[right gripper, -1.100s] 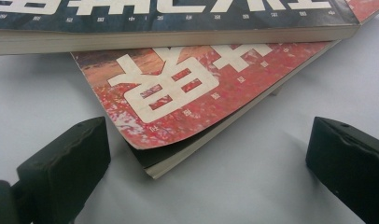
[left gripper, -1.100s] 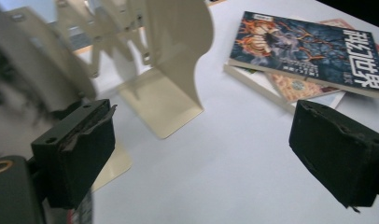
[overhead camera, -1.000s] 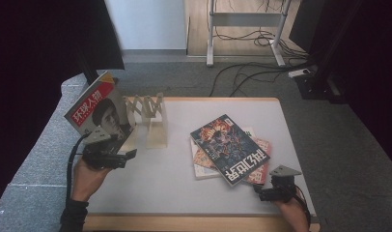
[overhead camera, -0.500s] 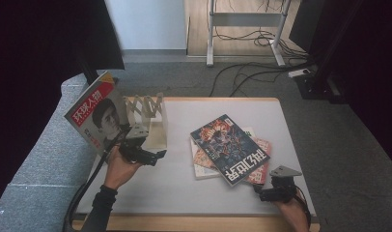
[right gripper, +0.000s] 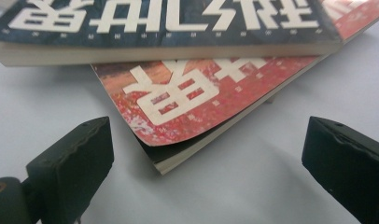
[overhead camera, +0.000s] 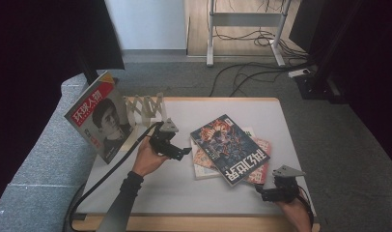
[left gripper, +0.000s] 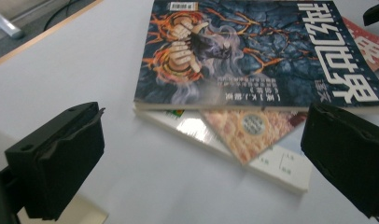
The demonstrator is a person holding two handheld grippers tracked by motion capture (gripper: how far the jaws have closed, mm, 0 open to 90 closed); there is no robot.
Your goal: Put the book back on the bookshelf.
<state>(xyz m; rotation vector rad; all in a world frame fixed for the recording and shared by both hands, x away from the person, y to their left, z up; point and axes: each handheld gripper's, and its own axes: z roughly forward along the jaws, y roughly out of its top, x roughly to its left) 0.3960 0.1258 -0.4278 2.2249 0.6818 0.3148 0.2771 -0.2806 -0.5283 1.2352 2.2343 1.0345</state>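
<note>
Left gripper [overhead camera: 184, 151] moved from standing magazine [overhead camera: 101, 116] to book pile [overhead camera: 230, 150]; jaws wide, empty. Right gripper [overhead camera: 259, 188] wide, empty. Next pickup likely.

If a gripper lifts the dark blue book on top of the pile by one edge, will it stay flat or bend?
The dark blue book looks like a thick paperback, so it would probably sag a little but not flop. Its cover seems glossy, so it may slide off the red book beneath when pushed. It overhangs the pile, so an edge looks free for the open left gripper.
</note>
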